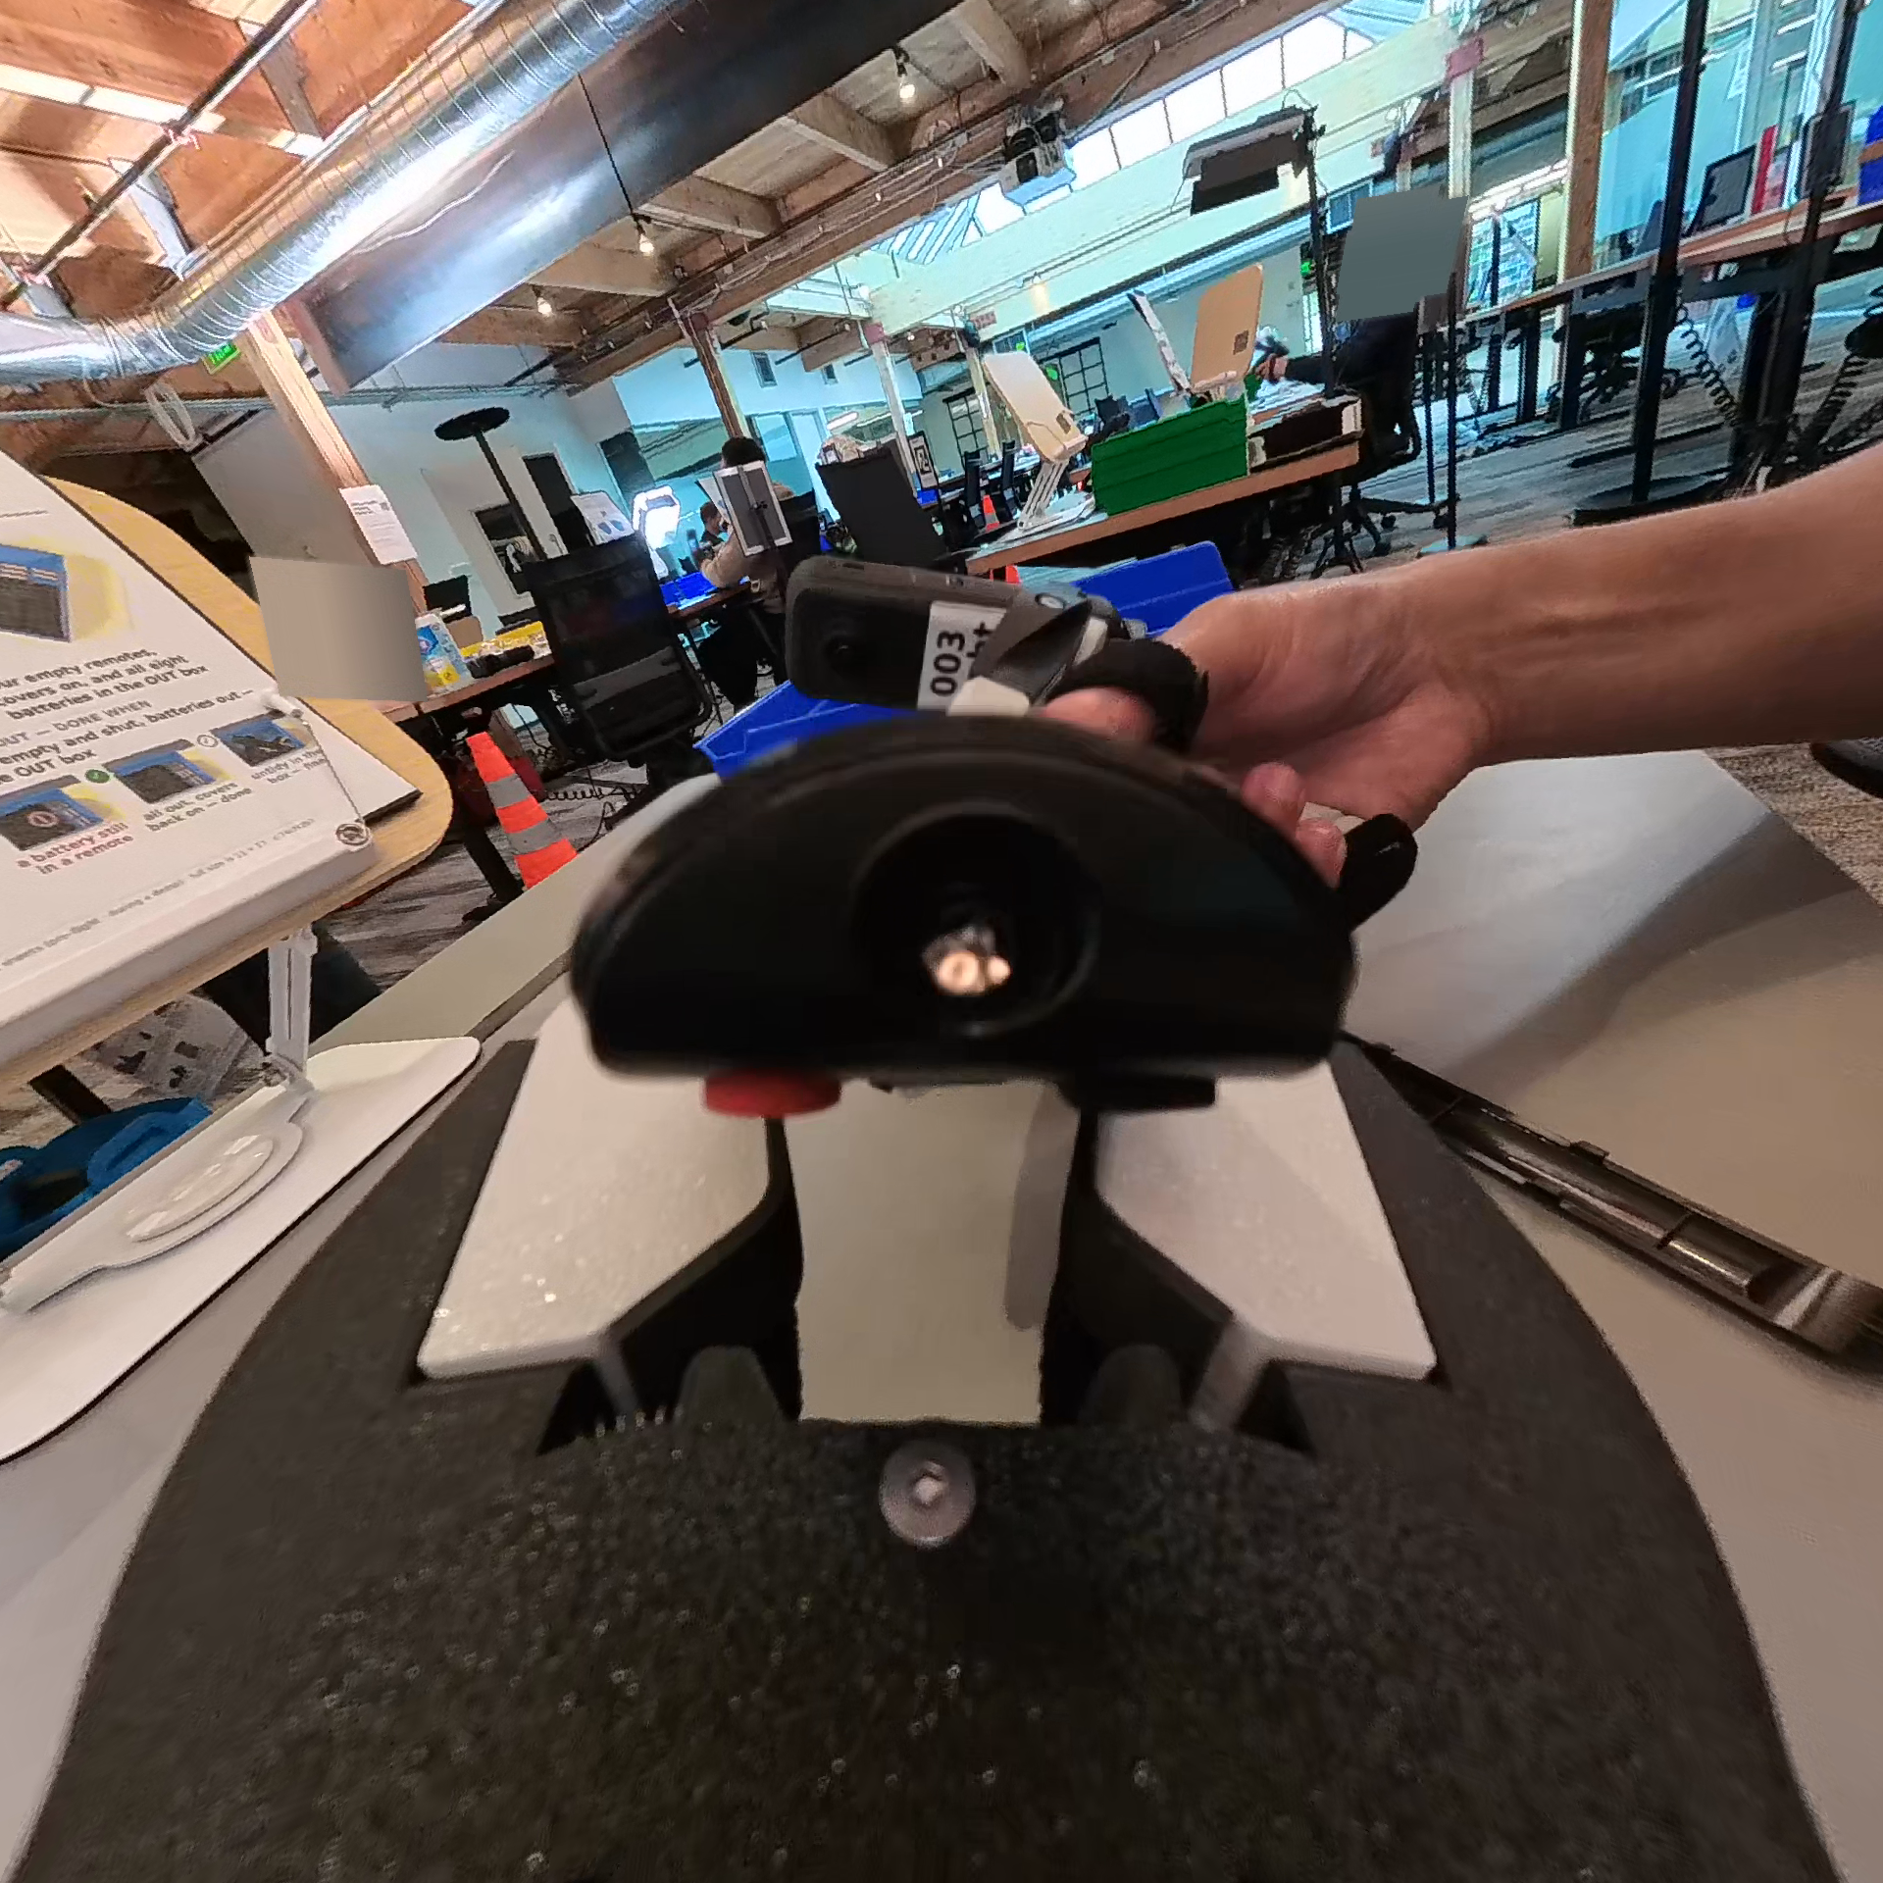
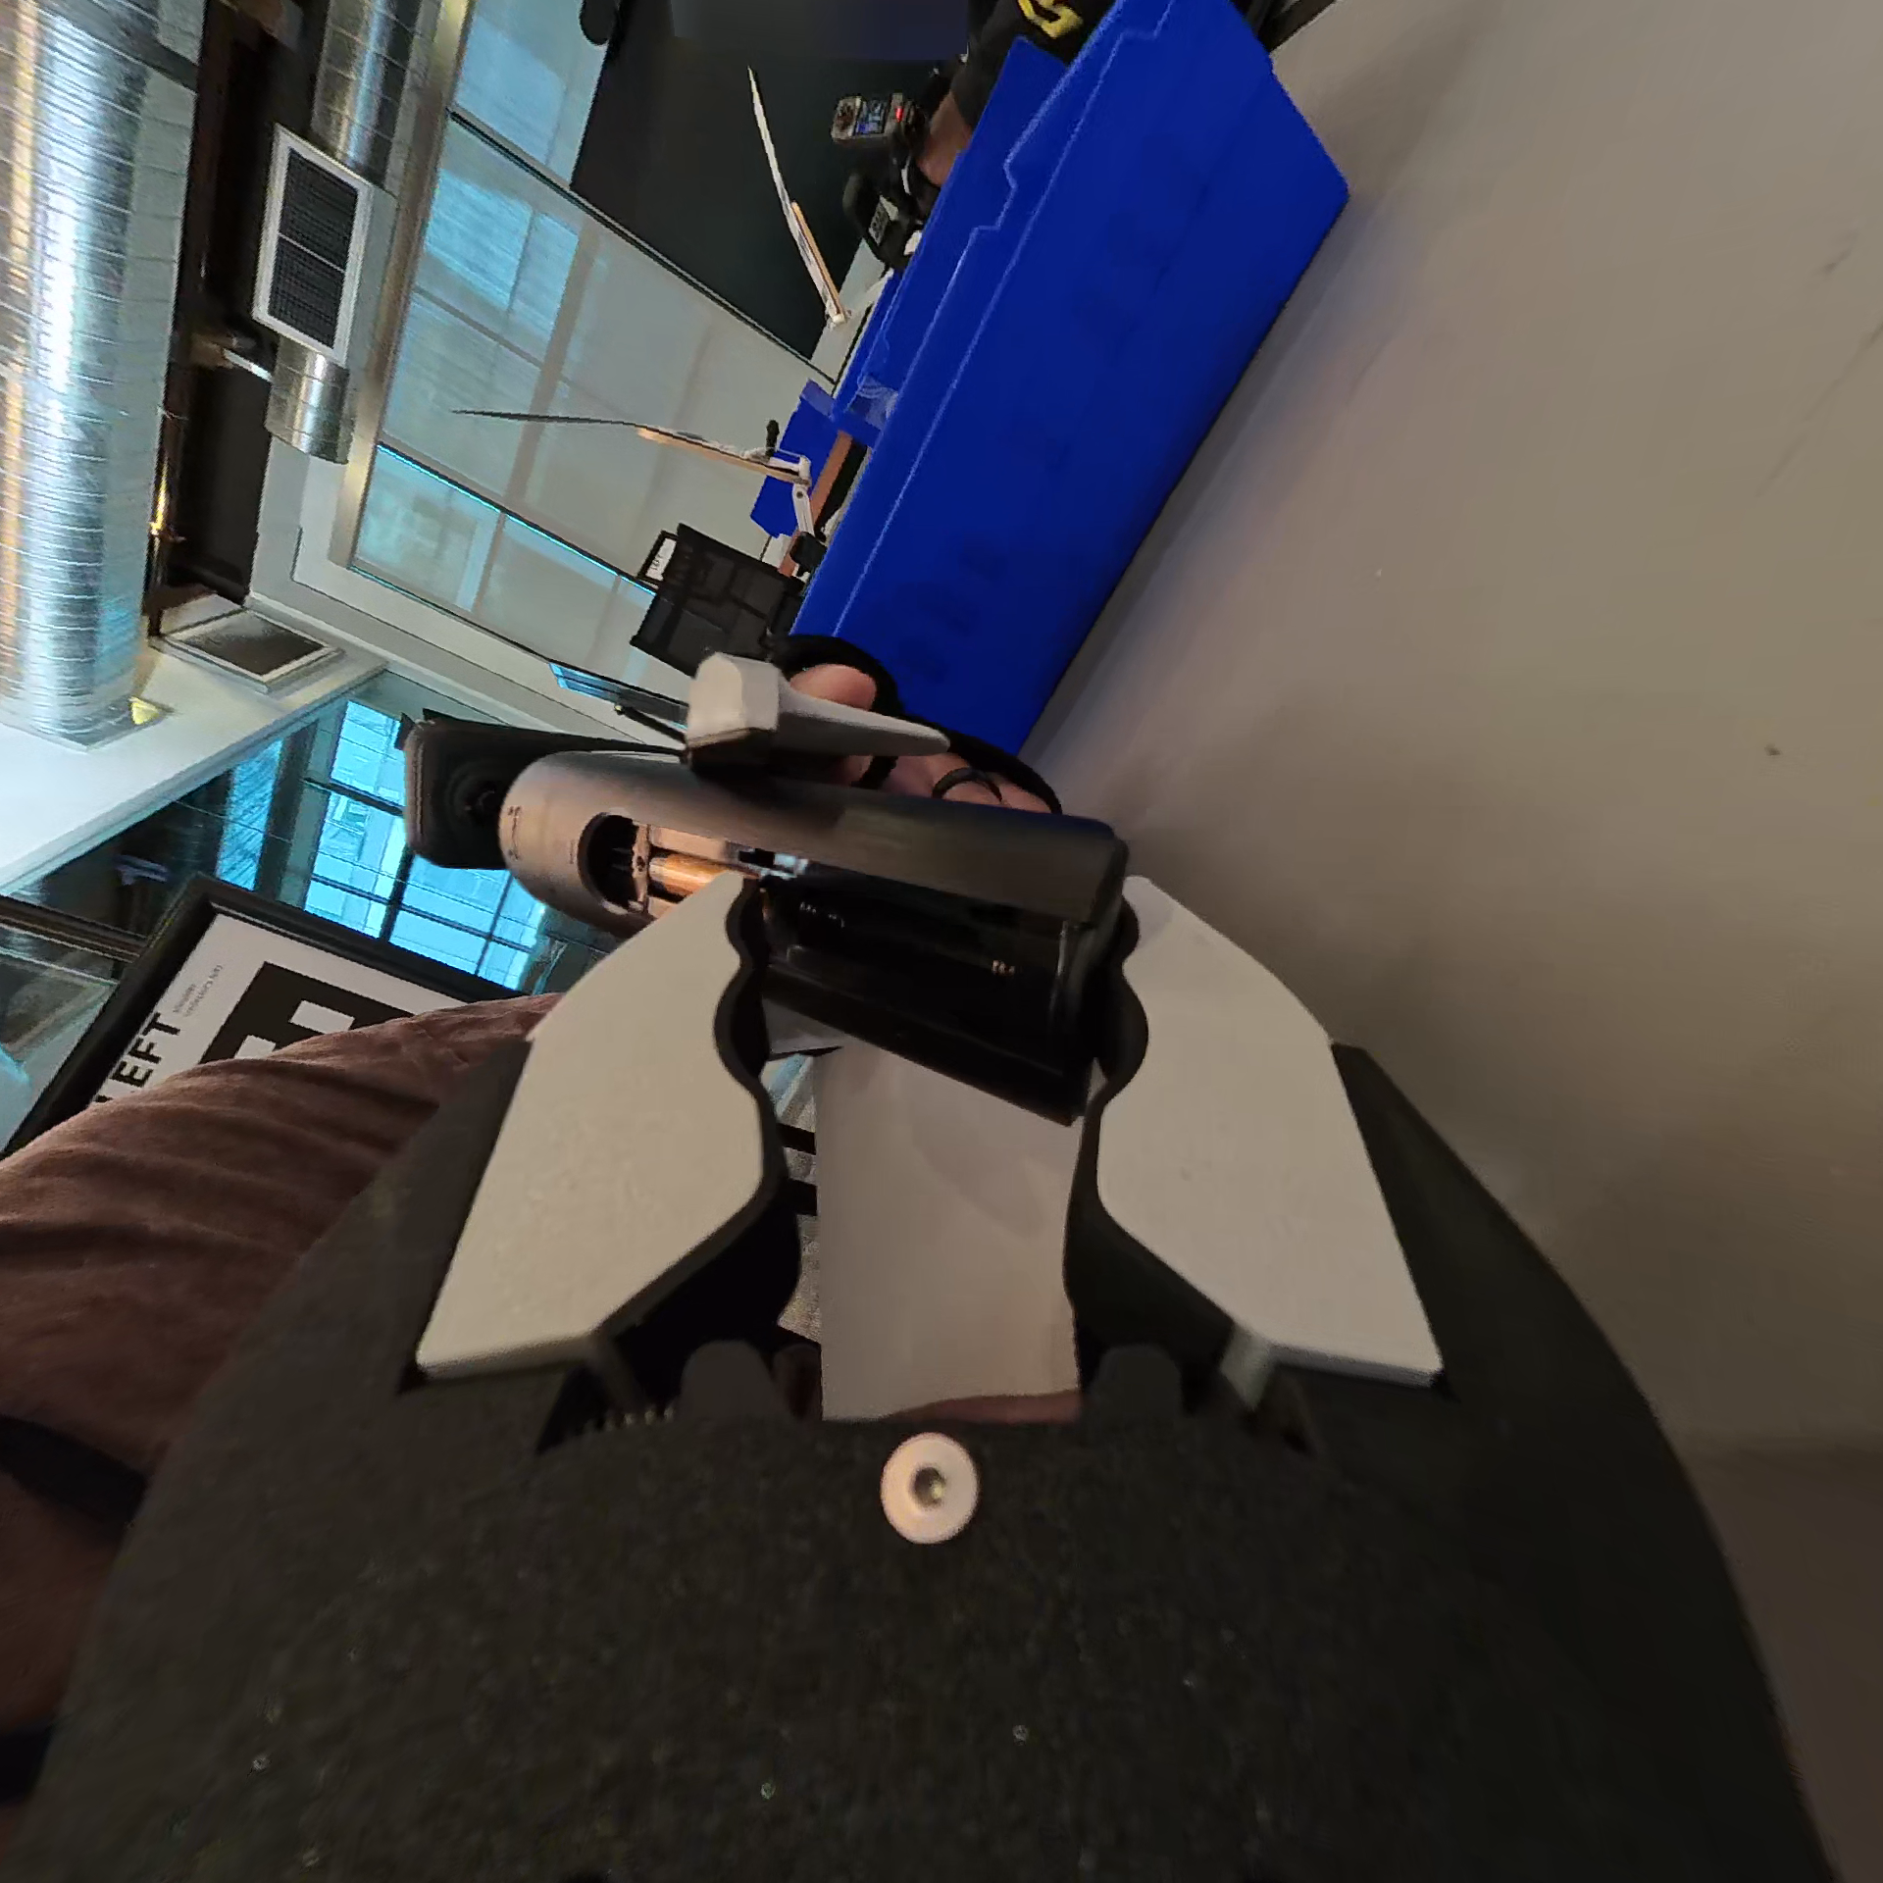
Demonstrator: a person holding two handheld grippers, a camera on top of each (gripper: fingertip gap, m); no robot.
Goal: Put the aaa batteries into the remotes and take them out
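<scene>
In the right wrist view my right gripper [image 2: 927, 968] is shut across a black remote [image 2: 917, 978]. The remote's battery compartment is open towards me, and a copper-ended AAA battery [image 2: 681, 876] shows at its left end. The left gripper's grey finger [image 2: 785, 713] lies against the remote's far side. In the left wrist view a blurred black rounded body [image 1: 958, 897] with a round recess hides the fingertips of my left gripper [image 1: 932, 1100]. A red button [image 1: 769, 1095] shows under it. A hand [image 1: 1325, 693] holds the right gripper just behind it.
A second long black remote part [image 1: 1630, 1243] lies on the grey table [image 1: 1579, 968] at the right. An instruction board [image 1: 153, 764] on a white stand is at the left. Blue bins [image 2: 1070, 408] stand at the far edge of the table. A brown sleeve [image 2: 255, 1172] is close at the left.
</scene>
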